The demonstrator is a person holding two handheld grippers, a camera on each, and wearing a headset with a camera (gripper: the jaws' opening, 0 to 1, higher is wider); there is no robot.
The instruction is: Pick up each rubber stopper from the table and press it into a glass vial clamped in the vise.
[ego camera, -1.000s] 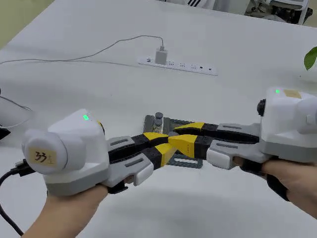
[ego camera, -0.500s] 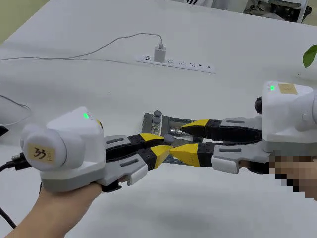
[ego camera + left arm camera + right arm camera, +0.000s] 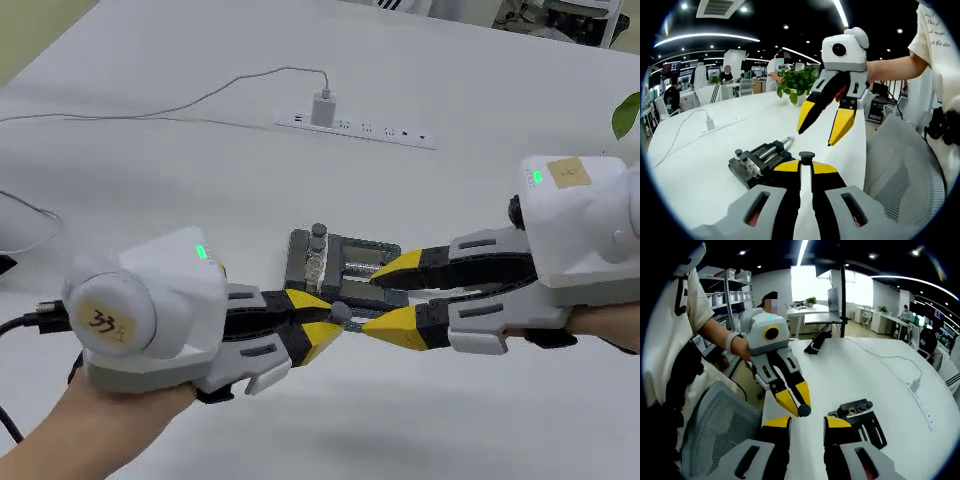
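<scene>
A: What has changed in the head view?

B: The two grippers no longer cross in front of the vise. They have drawn back, so the clamped glass vial now shows beyond their tips. The right gripper has spread its jaws wider.

A: And the rubber stopper?

B: It is pinched at the tips of the left gripper, just in front of the right gripper's gaping jaws.

A: What does the left gripper view show?

B: The stopper sits clamped between that gripper's own yellow tips. The vise lies ahead and to the left on the table. The right gripper hangs above with its jaws parted.

A: And the right gripper view?

B: Its own jaws stand apart with nothing between them. The left gripper points in with the stopper just ahead of the gap, and the vise is just past the right-hand jaw.
</scene>
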